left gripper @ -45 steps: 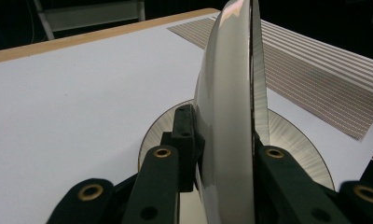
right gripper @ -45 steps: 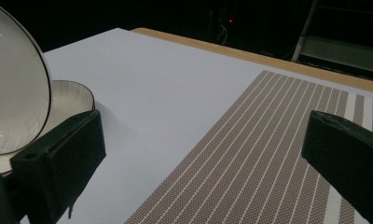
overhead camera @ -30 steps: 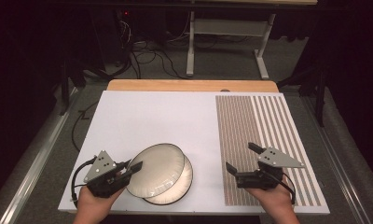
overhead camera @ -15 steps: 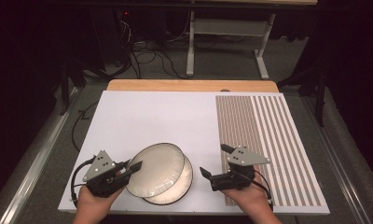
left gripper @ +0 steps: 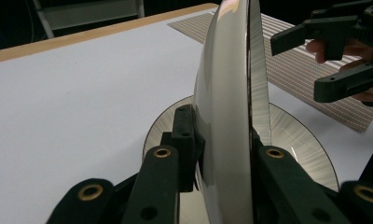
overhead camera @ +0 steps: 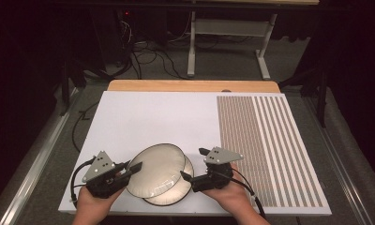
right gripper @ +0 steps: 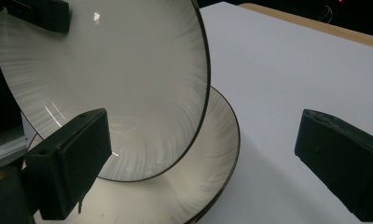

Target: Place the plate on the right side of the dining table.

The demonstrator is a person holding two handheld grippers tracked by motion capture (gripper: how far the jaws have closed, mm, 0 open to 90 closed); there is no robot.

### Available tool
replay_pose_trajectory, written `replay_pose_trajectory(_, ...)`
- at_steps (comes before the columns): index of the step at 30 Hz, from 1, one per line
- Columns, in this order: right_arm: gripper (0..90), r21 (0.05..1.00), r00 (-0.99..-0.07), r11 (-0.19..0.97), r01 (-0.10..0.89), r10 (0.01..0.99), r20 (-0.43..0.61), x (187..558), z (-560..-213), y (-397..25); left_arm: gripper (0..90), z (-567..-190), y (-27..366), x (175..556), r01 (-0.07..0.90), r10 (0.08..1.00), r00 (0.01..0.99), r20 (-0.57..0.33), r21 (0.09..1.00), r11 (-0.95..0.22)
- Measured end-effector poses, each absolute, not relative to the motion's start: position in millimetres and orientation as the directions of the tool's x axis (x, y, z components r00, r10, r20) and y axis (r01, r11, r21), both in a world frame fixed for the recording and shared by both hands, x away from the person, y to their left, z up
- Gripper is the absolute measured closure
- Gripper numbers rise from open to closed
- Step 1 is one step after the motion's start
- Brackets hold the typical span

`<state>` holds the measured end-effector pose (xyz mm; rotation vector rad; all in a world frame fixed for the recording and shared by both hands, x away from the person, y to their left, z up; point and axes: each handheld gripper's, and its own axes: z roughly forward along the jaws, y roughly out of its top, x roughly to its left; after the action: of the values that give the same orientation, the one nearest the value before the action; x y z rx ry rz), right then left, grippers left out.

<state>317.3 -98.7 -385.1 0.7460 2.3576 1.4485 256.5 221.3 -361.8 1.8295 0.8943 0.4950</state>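
lifting the top plate [overhead camera: 158, 169] off the lower plate [overhead camera: 181, 192] looks to be the step in hand. the left gripper [overhead camera: 129, 169] has its jaws closed on the top plate's left rim; in the left gripper view the rim sits pinched between the two black pads, one on each face. the top plate is tilted, its left side raised, its right edge low over the lower plate; whether that edge touches cannot be told. the lower plate lies flat on the white surface [overhead camera: 143, 122], near its front edge, mostly covered by the top plate.

the right gripper [overhead camera: 184, 177] has its jaws open, spread wide, just beside the plates' right rims and gripping nothing. in the right gripper view one jaw stands in front of the top plate's hollow face and the other over bare surface.

the top plate is round, so it has no long axis; its hollow face points up and toward the right gripper, its underside toward the left.

the next move probably calls for the right jaws to slide over a rim, likely the lower plate's, and close to pin it, while the left gripper carries the top plate clear. the thin glazed rim could slip.
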Motion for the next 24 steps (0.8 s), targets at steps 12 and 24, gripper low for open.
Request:
replay_pose_trajectory(12, 19.6, 0.863, -0.835, 0.352, 0.361, 0.534, 0.132, 331, -404, -76, 76.9, -363, 222, 257, 0.359, 0.764, 0.642, -0.066, 0.907, -0.222)
replay_pose_trajectory(24, 55.7, 0.853, -0.827, 0.307, 0.423, 0.514, 0.225, 335, -416, -73, 76.9, -363, 223, 257, 0.361, 0.765, 0.640, -0.071, 0.907, -0.218)
